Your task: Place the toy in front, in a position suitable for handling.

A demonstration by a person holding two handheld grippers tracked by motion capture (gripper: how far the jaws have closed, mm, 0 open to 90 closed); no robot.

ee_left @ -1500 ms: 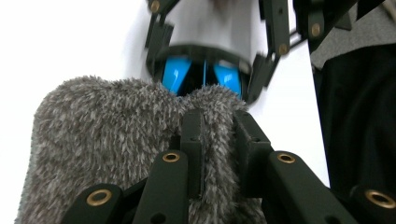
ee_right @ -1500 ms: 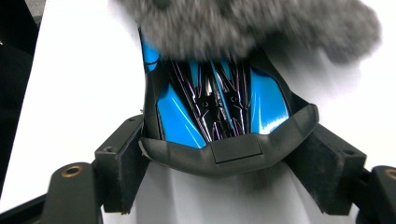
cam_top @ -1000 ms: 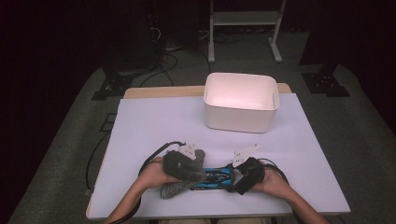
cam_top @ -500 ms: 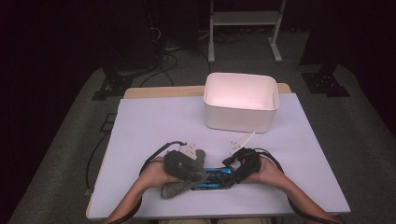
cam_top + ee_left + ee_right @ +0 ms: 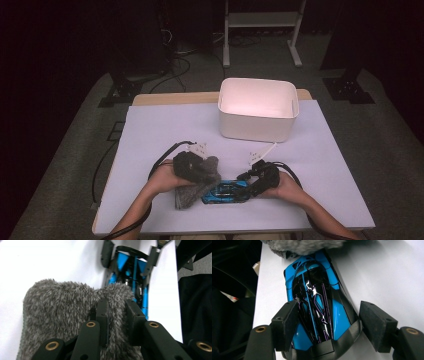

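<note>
A blue and black toy car (image 5: 225,192) lies on the table near the front edge. A grey fuzzy cloth (image 5: 192,192) rests on its left end. My left gripper (image 5: 200,170) is shut on a fold of that cloth (image 5: 62,305), with both pads (image 5: 102,310) sunk in the pile and the car (image 5: 130,267) just beyond. My right gripper (image 5: 245,186) straddles the car's right end. Its jaws have just been closing around the car (image 5: 317,290). The left pad (image 5: 287,322) is at the car's side, and the right pad (image 5: 377,325) stands a little off it.
A white bin (image 5: 255,127) stands at the back right of the pale table top (image 5: 165,130). Black cables loop from both grippers. The person's forearms come in from the front edge. Dark floor and a stand's legs lie beyond the table.
The right hand has shifted slightly at the car's right end. The left hand and the cloth have stayed where they were.
</note>
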